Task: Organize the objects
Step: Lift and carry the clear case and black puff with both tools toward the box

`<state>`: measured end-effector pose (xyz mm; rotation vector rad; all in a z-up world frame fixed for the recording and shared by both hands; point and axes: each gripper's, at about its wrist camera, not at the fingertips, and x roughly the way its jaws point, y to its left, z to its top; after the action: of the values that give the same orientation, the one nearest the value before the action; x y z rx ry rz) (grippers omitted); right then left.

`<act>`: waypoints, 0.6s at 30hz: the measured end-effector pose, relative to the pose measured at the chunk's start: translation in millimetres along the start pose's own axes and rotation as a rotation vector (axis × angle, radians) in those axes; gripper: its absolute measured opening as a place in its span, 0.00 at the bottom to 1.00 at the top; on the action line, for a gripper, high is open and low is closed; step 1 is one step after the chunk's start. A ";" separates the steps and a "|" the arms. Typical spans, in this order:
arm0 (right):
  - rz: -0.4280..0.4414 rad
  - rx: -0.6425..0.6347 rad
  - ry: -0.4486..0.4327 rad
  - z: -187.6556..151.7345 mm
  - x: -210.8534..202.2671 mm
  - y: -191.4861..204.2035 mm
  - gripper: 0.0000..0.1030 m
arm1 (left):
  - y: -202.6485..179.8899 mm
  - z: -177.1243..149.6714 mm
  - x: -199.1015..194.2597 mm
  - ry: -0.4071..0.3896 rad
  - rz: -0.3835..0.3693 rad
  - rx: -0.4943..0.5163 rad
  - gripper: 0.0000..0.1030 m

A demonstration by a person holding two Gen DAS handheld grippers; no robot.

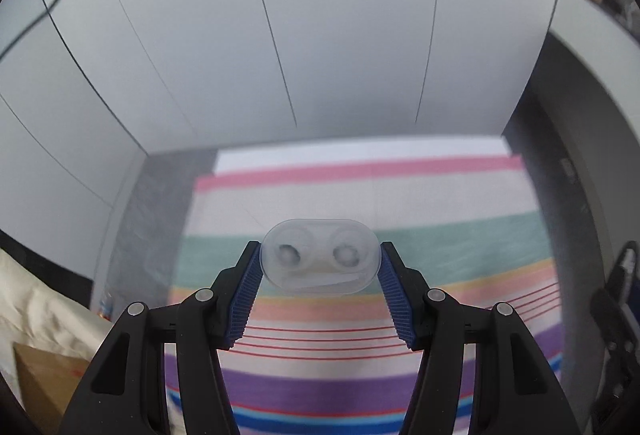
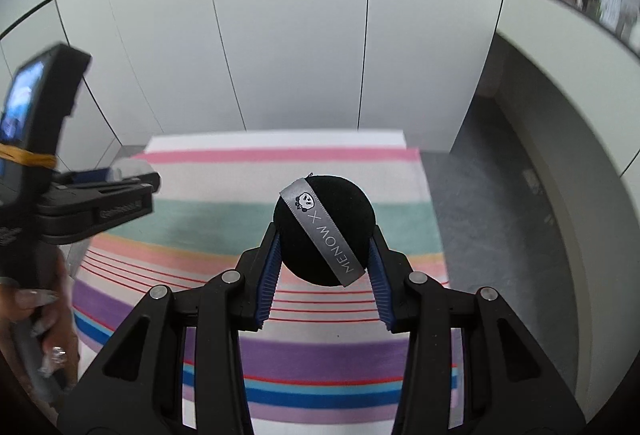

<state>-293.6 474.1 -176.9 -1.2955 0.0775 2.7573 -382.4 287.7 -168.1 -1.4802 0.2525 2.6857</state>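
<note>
While both items hang above striped cloth (image 1: 360, 387): left gripper (image 1: 320, 257) pinches translucent case (image 1: 320, 255) at short ends — likely light, stiff, slippery. Right gripper (image 2: 325, 235) squeezes black puff (image 2: 325, 231) across middle — probably soft, light; avoid ribbon (image 2: 324, 229).

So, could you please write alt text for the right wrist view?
The right claw grips a round black powder puff with a grey ribbon, above a striped pastel cloth. At far left, a hand holds the left claw before white wall panels.
</note>
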 end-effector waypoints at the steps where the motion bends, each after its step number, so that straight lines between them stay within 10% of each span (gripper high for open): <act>1: -0.007 -0.005 -0.011 5.2 -12.3 3.7 0.41 | 5.8 3.3 -22.1 -0.027 -0.011 -0.003 0.57; 9: 0.007 -0.038 -0.113 35.7 -116.7 34.3 0.41 | 28.7 10.4 -152.3 -0.176 -0.018 0.002 0.57; 18: 0.006 -0.058 -0.146 34.9 -168.9 52.4 0.41 | 37.8 -7.8 -201.7 -0.189 -0.032 0.008 0.57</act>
<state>-218.7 414.3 -24.3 -1.1032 -0.0100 2.8690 -272.9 253.7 2.3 -1.2067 0.2252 2.7706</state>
